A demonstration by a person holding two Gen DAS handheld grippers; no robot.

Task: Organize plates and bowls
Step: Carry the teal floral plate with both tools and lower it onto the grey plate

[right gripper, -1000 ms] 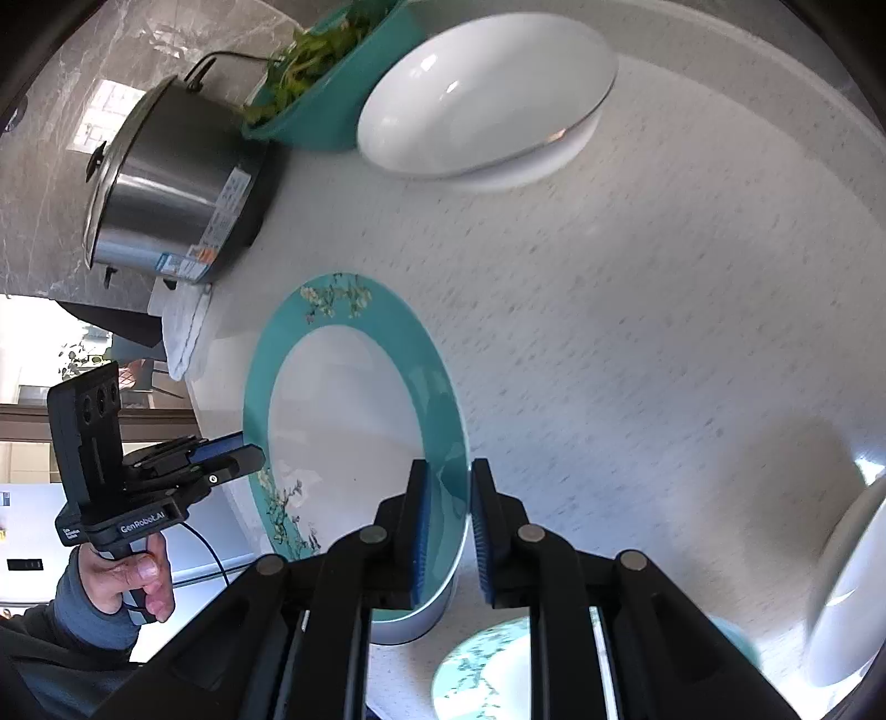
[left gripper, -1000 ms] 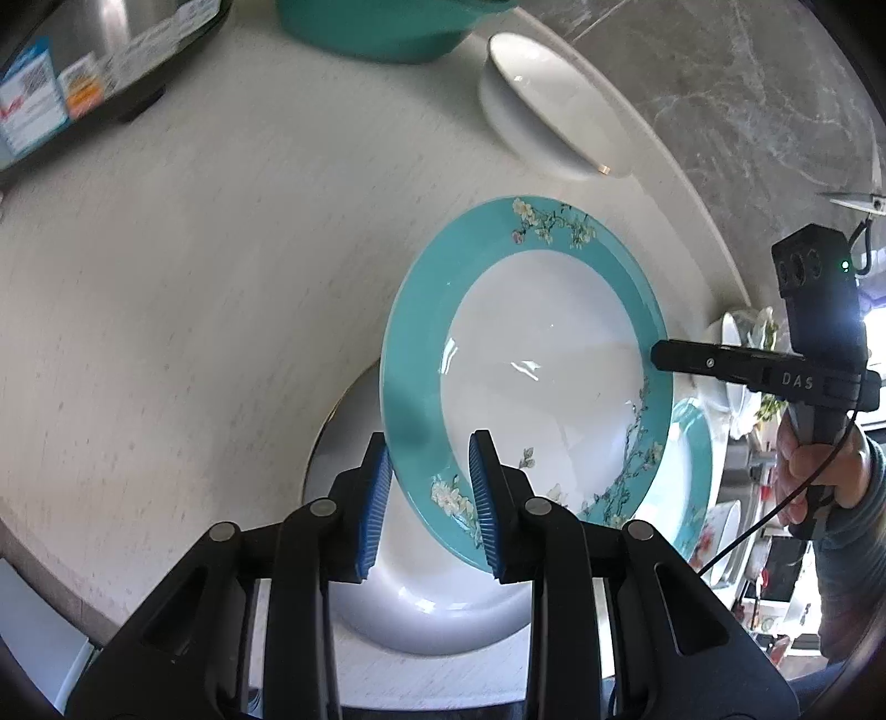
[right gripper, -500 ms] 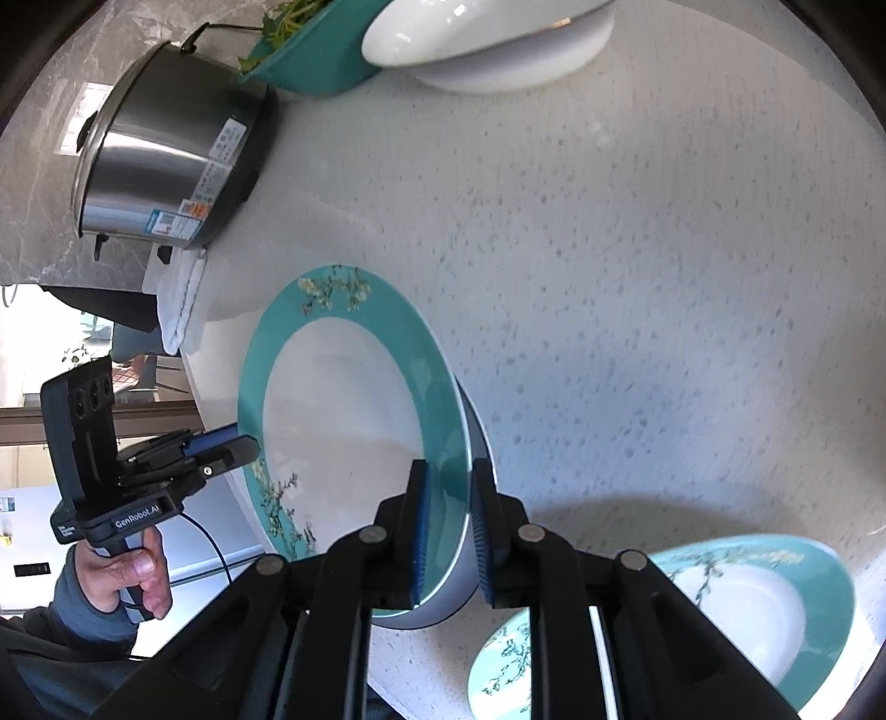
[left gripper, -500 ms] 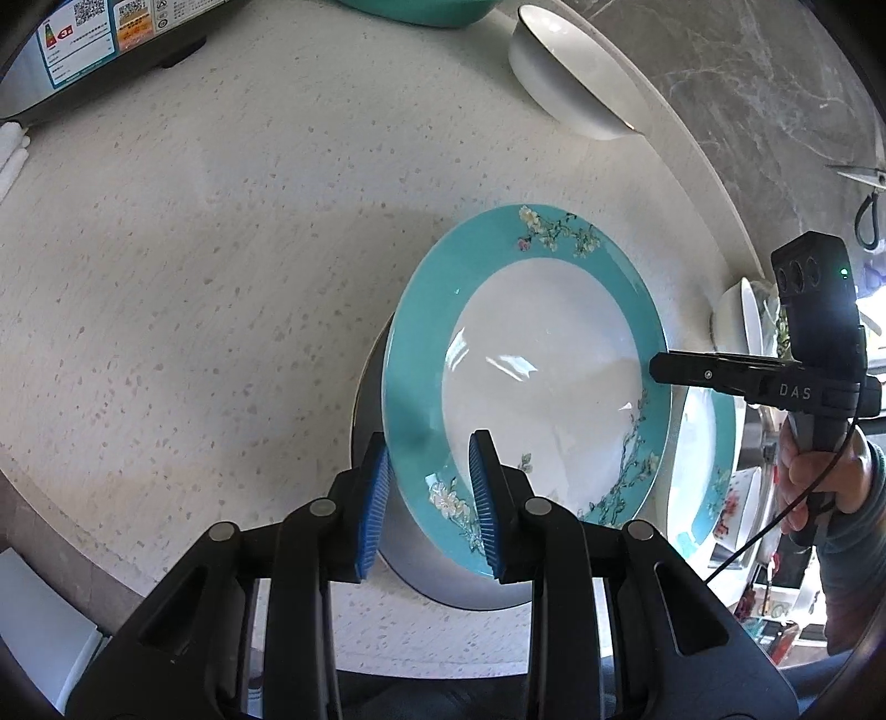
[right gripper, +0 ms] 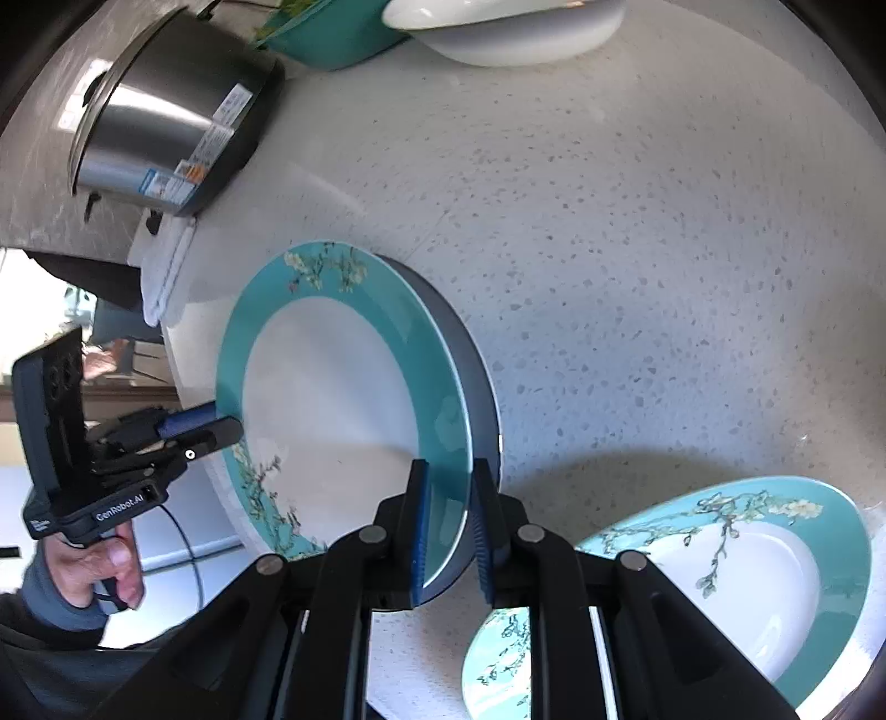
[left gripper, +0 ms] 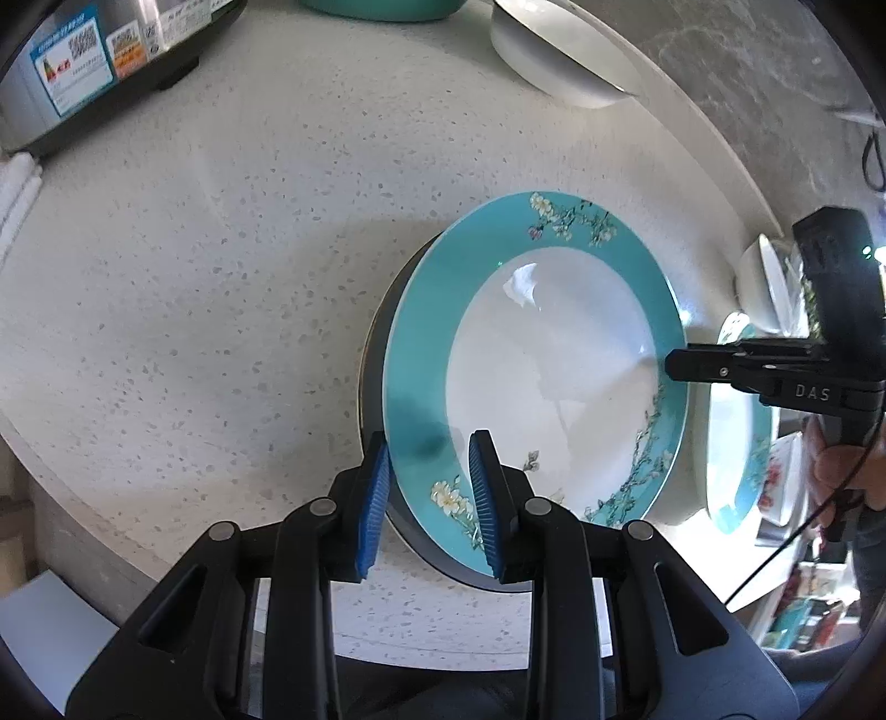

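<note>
A teal-rimmed plate with a white centre and flower sprigs is held by both grippers at opposite edges. My left gripper is shut on its near rim in the left wrist view. My right gripper is shut on the far rim. The plate tilts slightly and sits just over a pale dish on the speckled counter, covering most of it. Whether the two touch I cannot tell.
Two more teal flowered plates overlap at the counter's near right. A white bowl, a teal bowl of greens and a steel rice cooker stand at the back. A folded white cloth lies beside the cooker.
Both grippers carried the teal plate sideways and slightly down over the pale dish. That dish showed widely below the plate before; now only its edge shows.
</note>
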